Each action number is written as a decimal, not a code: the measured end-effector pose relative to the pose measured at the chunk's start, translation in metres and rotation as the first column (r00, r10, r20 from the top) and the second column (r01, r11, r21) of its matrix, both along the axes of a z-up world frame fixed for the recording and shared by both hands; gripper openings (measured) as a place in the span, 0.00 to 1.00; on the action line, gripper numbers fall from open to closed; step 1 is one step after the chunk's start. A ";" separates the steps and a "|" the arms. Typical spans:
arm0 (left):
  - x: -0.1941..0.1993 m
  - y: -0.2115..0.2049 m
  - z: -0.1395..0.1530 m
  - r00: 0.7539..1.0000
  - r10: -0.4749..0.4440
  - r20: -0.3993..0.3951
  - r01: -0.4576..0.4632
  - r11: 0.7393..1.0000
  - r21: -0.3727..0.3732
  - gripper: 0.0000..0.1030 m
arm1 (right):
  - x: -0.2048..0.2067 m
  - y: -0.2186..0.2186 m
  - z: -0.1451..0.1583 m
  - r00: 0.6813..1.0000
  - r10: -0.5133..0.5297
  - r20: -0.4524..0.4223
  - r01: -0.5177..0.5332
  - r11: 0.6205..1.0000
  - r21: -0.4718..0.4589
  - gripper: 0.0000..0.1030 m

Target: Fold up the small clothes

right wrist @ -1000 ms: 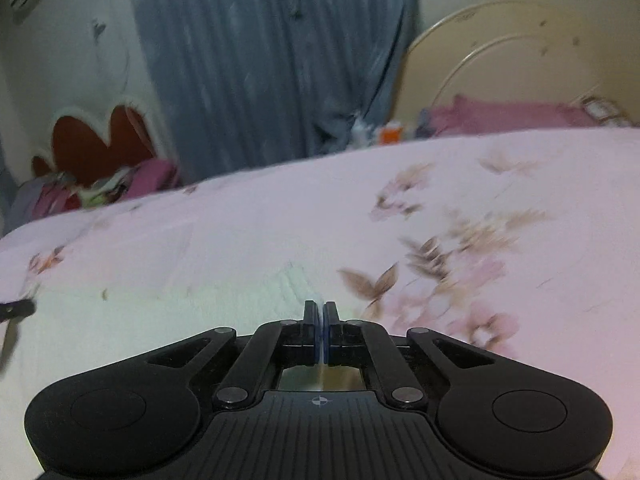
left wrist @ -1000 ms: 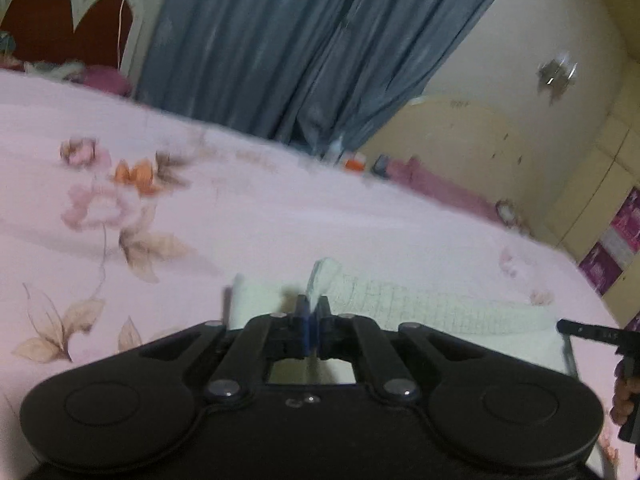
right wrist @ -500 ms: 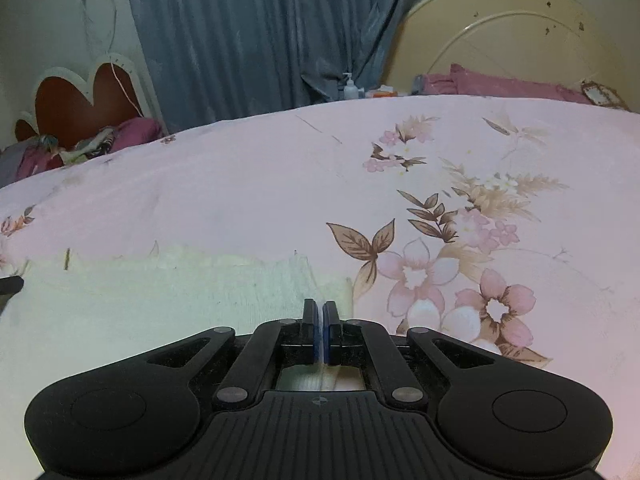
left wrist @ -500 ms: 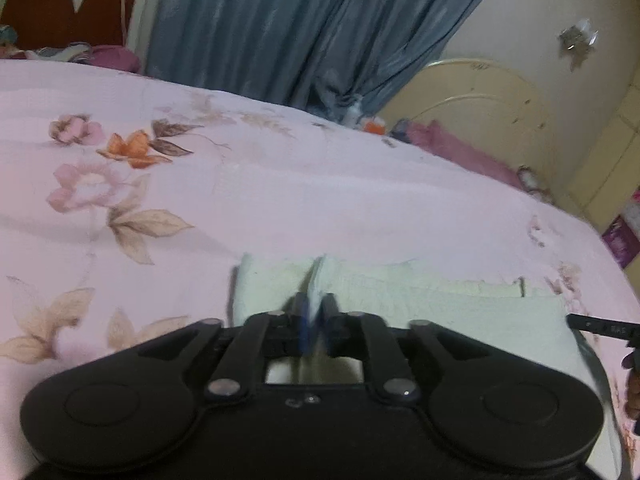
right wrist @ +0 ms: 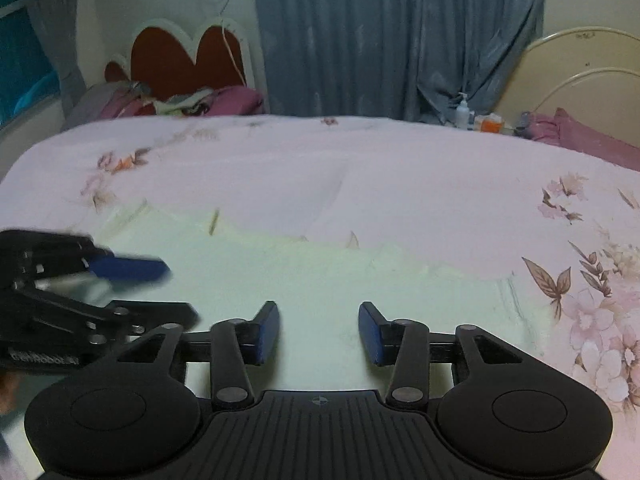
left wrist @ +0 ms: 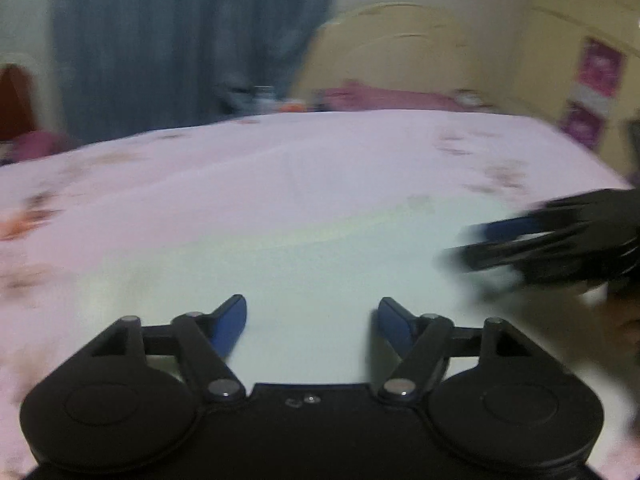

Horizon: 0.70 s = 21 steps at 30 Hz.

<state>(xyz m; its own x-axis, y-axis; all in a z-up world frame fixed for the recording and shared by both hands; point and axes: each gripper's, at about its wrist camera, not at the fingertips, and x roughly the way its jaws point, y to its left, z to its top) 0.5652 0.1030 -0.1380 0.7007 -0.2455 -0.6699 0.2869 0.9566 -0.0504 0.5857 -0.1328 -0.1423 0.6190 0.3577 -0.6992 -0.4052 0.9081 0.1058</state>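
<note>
A pale cream garment [right wrist: 304, 276] lies flat on the pink floral bedsheet [right wrist: 360, 172]; the blurred left wrist view shows the garment [left wrist: 288, 268] too. My left gripper [left wrist: 312, 322] hovers over the cloth, its blue-padded jaws opening, nothing between them. My right gripper [right wrist: 318, 330] is over the same cloth, jaws also opening and empty. Each gripper shows in the other's view: the right gripper [left wrist: 464, 246] at the right edge, the left gripper [right wrist: 176, 292] at the left edge, both open.
The floral bedsheet [left wrist: 248, 168] stretches beyond the garment. Behind the bed hang blue-grey curtains [right wrist: 360, 36]. A red heart-shaped headboard [right wrist: 184, 56] with piled clothes is at the left, a cream headboard [right wrist: 576, 64] and bottles [right wrist: 464, 110] at the right.
Both grippers let go of the garment's edge and opened. Both views have swung sideways; the cloth now lies flat under them, and each gripper has come closer into the other's view.
</note>
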 end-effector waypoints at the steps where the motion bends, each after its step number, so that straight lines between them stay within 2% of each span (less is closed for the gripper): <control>1: 0.001 0.012 -0.002 0.999 0.035 -0.007 -0.035 0.999 0.012 0.67 | 0.006 -0.016 -0.004 0.997 -0.080 0.010 0.080 0.996 -0.043 0.42; 3: 0.002 0.037 -0.005 0.998 0.063 -0.020 -0.064 0.997 -0.042 0.66 | 0.017 -0.052 -0.009 0.969 -0.246 -0.001 0.246 0.967 -0.061 0.42; 5: 0.002 0.041 -0.002 0.998 0.061 -0.019 -0.062 0.997 -0.034 0.62 | 0.023 -0.075 -0.009 0.960 -0.275 -0.050 0.276 0.961 0.018 0.42; 9: -0.004 0.030 0.011 0.996 0.090 0.000 -0.090 0.996 -0.026 0.61 | 0.016 -0.063 0.005 0.966 -0.259 -0.014 0.258 0.965 -0.038 0.43; 14: -0.040 -0.004 0.023 0.998 0.006 0.064 -0.001 0.997 -0.076 0.60 | -0.029 -0.027 0.025 0.995 -0.093 0.026 0.093 0.995 0.033 0.43; 16: -0.047 -0.018 0.019 0.999 -0.031 0.043 0.035 0.995 -0.095 0.60 | -0.042 -0.012 0.023 1.000 -0.018 0.024 0.017 0.999 0.029 0.43; 18: -0.045 -0.027 0.007 0.999 -0.050 0.000 0.050 0.996 -0.070 0.60 | -0.051 0.000 0.015 0.999 0.028 0.022 -0.027 1.000 -0.012 0.43; 19: -0.044 -0.029 -0.001 0.998 -0.050 -0.028 0.048 0.998 -0.045 0.60 | -0.052 0.002 0.009 0.999 0.027 0.022 -0.026 0.999 -0.044 0.43; 21: -0.041 -0.024 -0.004 0.999 -0.035 -0.023 0.034 0.998 -0.045 0.60 | -0.051 -0.006 0.000 0.999 -0.028 0.038 0.032 0.995 -0.099 0.43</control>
